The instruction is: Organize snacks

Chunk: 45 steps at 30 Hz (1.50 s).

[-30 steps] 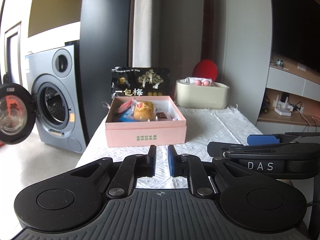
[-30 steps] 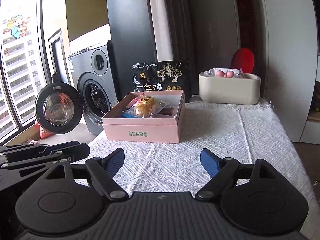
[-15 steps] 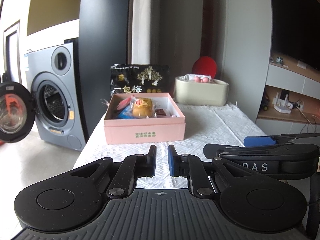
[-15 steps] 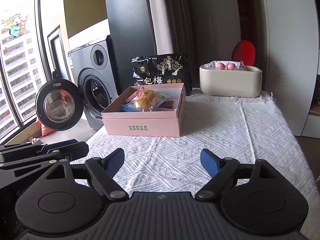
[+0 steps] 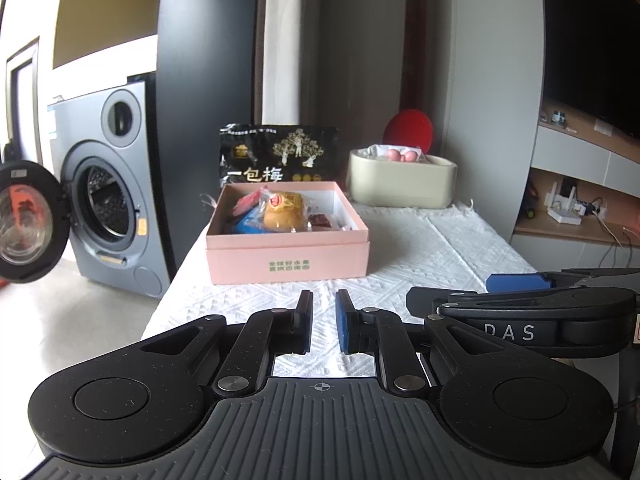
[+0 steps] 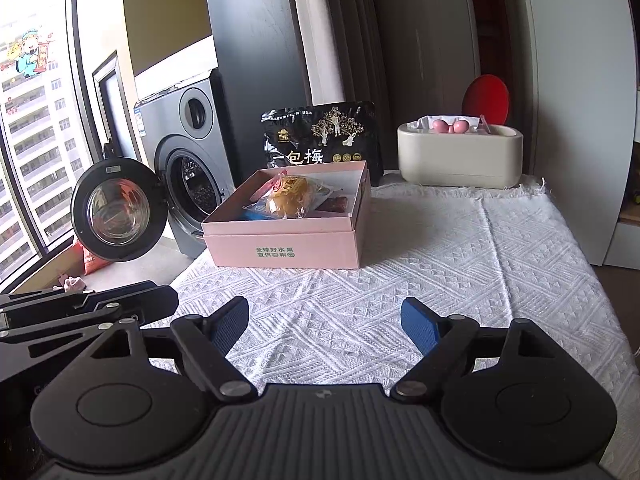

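An open pink box (image 5: 286,256) (image 6: 288,246) stands on the white tablecloth and holds several wrapped snacks, a yellow bun (image 5: 282,214) (image 6: 290,196) on top. A black snack bag (image 5: 278,156) (image 6: 320,138) stands upright behind it. A cream tub (image 5: 402,182) (image 6: 460,156) with pink round items stands at the back right. My left gripper (image 5: 323,320) is nearly shut and empty, short of the box. My right gripper (image 6: 325,324) is open and empty, over the cloth near the front edge.
A grey washing machine (image 5: 104,208) (image 6: 188,152) with its round door open stands left of the table. A shelf unit (image 5: 580,200) with cables is on the right. A window (image 6: 36,120) is at far left.
Both grippers have drifted slightly towards the table; the box looks a little lower and closer. Jaw openings are unchanged.
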Each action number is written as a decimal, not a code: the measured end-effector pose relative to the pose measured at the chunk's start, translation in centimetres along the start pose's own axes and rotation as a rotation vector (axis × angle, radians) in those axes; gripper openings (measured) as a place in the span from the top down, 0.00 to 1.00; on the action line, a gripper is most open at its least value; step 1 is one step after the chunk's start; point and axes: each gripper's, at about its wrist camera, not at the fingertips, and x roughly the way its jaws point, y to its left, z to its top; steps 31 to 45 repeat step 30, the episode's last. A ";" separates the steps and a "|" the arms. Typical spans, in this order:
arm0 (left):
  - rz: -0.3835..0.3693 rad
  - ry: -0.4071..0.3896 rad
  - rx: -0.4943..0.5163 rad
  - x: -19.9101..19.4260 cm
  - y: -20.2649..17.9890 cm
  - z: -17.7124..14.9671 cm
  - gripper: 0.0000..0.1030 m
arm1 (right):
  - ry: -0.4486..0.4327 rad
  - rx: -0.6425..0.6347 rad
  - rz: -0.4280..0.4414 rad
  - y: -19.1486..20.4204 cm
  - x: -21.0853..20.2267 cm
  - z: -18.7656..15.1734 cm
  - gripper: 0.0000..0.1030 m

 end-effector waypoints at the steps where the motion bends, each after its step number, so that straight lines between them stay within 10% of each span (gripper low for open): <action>1: -0.002 0.000 0.000 0.0 0.0 0.0 0.85 | 0.001 0.000 0.000 0.0 0.0 0.0 0.19; 45: 0.043 0.018 -0.079 2.4 2.7 0.0 0.84 | 0.059 -0.033 -0.005 0.2 1.9 0.1 0.16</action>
